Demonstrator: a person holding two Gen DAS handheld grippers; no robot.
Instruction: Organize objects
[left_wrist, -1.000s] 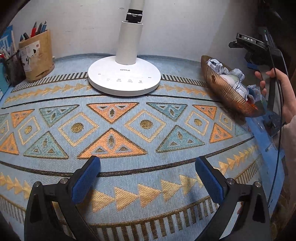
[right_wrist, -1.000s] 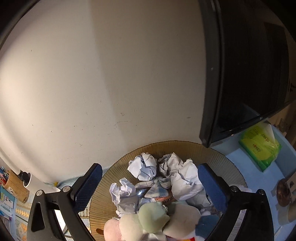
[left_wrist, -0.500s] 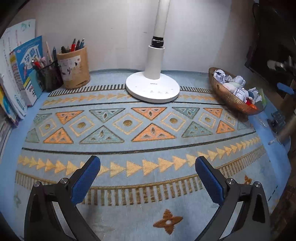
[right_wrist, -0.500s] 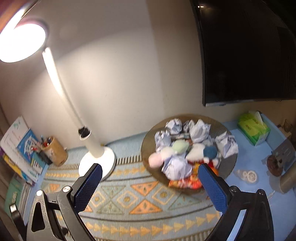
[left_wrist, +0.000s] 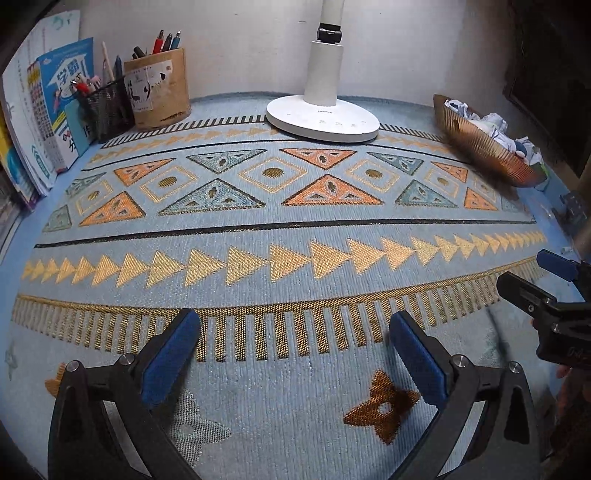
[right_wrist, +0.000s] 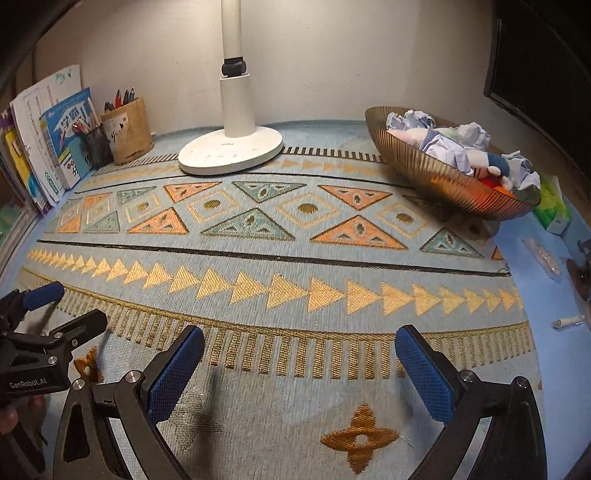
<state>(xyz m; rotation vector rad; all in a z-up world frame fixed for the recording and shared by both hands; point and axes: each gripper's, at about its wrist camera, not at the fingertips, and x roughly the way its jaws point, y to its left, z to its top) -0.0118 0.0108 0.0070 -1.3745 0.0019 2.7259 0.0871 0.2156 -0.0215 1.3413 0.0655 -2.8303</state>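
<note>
**Both grippers low over the bare mat**

I have the whole middle of the patterned mat (right_wrist: 295, 258) free. Along the worktop's back edge stand the pen cup (right_wrist: 127, 131) and lamp base (right_wrist: 231, 155); the ribbed bowl (right_wrist: 443, 184) of crumpled paper (right_wrist: 410, 120) and soft toys sits at the back right corner. My left hand-held gripper (left_wrist: 291, 354) and right hand-held gripper (right_wrist: 299, 363) hover spread wide, holding nothing.

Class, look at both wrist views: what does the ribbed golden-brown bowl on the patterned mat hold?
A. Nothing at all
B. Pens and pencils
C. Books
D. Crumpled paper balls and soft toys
D: the ribbed golden-brown bowl holds crumpled paper balls and soft toys; the pens stand in the tan cylindrical holder.
</note>
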